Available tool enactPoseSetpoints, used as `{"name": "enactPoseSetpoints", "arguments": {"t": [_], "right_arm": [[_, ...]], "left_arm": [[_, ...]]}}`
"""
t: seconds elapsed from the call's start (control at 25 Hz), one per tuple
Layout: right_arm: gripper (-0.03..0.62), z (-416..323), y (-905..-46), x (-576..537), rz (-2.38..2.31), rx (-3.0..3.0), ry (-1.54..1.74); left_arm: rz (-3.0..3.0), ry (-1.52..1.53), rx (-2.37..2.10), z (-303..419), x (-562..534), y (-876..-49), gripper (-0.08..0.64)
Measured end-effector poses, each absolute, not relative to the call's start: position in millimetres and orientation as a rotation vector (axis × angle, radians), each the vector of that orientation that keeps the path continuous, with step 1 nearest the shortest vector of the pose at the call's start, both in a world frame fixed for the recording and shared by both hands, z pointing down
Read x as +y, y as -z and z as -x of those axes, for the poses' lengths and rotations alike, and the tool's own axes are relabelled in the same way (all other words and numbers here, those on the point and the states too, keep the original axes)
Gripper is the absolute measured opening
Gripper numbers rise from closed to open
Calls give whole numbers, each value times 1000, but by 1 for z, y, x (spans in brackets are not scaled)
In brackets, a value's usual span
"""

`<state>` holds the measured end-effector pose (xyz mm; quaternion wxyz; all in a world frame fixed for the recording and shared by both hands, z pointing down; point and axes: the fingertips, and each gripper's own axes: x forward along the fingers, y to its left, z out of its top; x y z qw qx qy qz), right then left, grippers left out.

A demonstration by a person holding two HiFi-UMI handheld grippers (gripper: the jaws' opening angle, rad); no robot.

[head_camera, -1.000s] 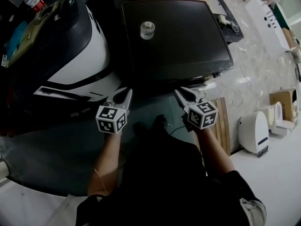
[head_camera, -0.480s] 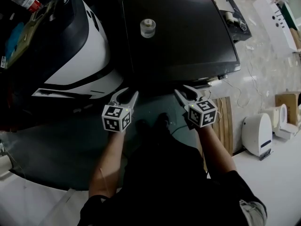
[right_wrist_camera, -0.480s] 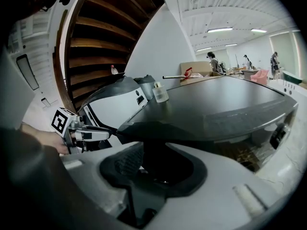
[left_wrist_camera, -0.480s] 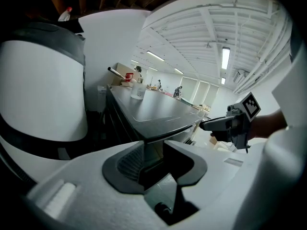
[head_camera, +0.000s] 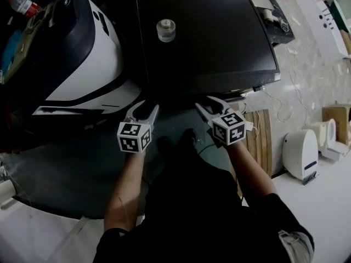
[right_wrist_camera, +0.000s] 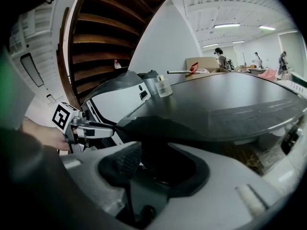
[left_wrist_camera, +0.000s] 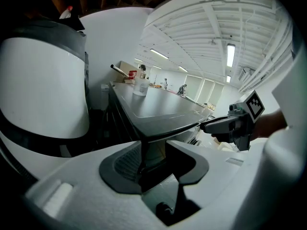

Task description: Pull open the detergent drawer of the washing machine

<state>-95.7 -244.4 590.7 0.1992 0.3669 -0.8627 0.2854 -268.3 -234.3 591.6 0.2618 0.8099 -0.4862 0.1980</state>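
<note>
The washing machine [head_camera: 203, 37] is a box with a dark top straight ahead of me; its front face and drawer are hidden under the top's near edge. My left gripper [head_camera: 143, 109] and right gripper [head_camera: 207, 104] hover side by side just in front of that edge, over a dark floor mat. Both sets of jaws are opening, and nothing lies between them. In the left gripper view the left gripper [left_wrist_camera: 153, 162] points at the dark top's corner [left_wrist_camera: 158, 111]. The right gripper [right_wrist_camera: 153, 169] faces the overhanging edge [right_wrist_camera: 230, 104].
A small clear jar [head_camera: 165, 29] stands on the dark top. A rounded white-and-black machine [head_camera: 82, 53] sits close on the left, with a red-capped bottle [head_camera: 22, 4] behind it. Wooden slats [head_camera: 258, 141], cables and a small white appliance [head_camera: 300, 153] are on the right.
Both grippers' jaws have spread from nearly shut to wide. Both hands have sunk a little in front of the machine's near edge.
</note>
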Motion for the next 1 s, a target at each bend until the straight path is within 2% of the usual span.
{"name": "enactPoseSetpoints", "arguments": {"t": [0.32, 0.52, 0.76, 1.0], "right_arm": [[169, 95, -595, -244, -1008, -2405, -791], [169, 97, -594, -244, -1014, -2411, -796], [167, 128, -581, -228, -892, -2481, -726], [169, 84, -597, -243, -1094, -2364, -788]], "left_arm": [[-2178, -560, -1339, 264, -234, -594, 164], [-2174, -575, -1357, 267, -236, -595, 138], [-2178, -578, -1344, 262, -232, -593, 141], [-2129, -617, -1331, 266, -227, -609, 166]]}}
